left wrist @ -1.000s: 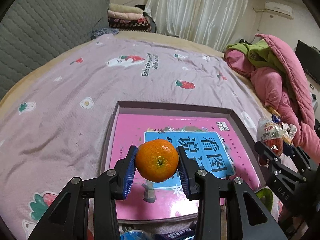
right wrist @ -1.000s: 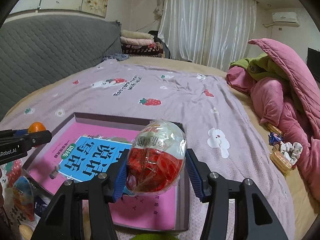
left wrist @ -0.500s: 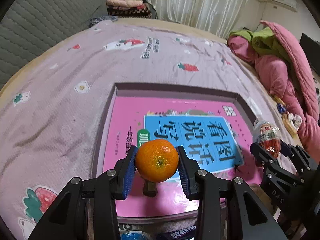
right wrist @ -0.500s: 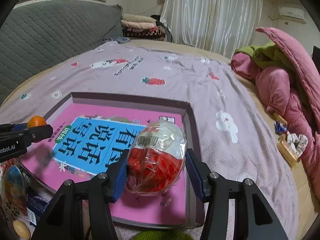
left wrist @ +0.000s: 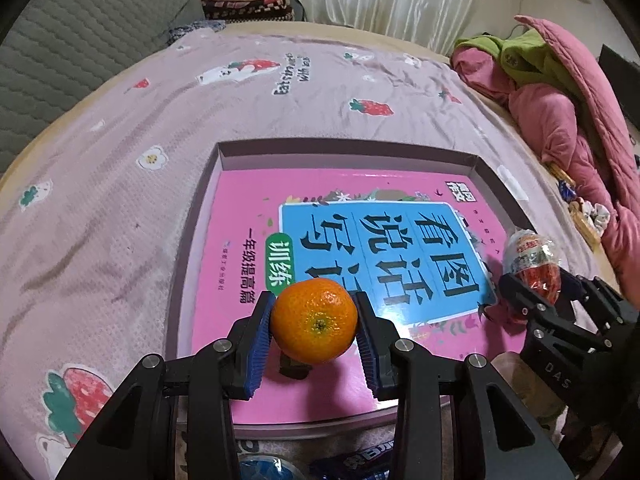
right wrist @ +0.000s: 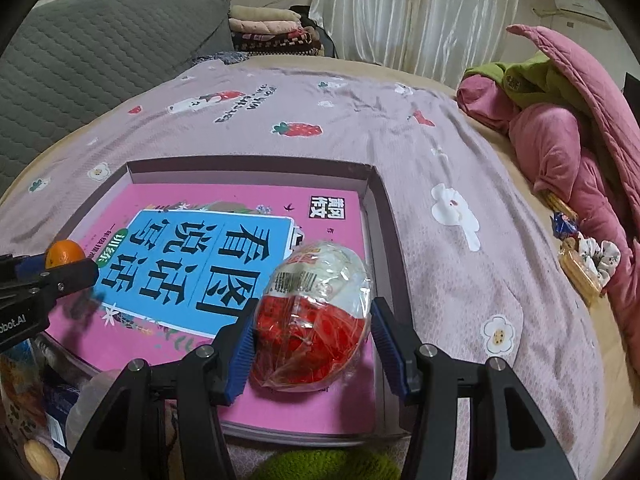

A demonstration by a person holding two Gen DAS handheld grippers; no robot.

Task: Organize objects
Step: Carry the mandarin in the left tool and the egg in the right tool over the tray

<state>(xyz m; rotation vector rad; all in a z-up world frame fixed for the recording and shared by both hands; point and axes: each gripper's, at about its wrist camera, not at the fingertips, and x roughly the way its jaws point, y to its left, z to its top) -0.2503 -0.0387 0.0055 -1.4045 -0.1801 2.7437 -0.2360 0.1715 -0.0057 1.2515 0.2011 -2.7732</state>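
Across the strawberry-print bedsheet [left wrist: 120,184] lies a shallow purple box [left wrist: 344,150], and everything below is placed against it. Lying flat inside it, a pink workbook [left wrist: 248,216] covers nearly the whole floor, leaving only a thin strip along the far wall.

Over the near right part of the box, the right gripper [right wrist: 314,338] is clamped on a foil-wrapped chocolate egg [right wrist: 316,316], whose long axis runs up and slightly back from the jaws, white end uppermost. Its lower end appears to sit on or just above the workbook, close beside the right wall; I cannot tell whether it touches.

Over the near middle of the box, the left gripper [left wrist: 314,328] is clamped on a mandarin [left wrist: 314,322], held clear above the cover with its shadow beneath.

Judging by this, both things are about to be set down in the box. The egg is the nearer to release, but the right wall leaves little room on that side. The mandarin has open cover to its left and beyond, though it may roll on the smooth book.
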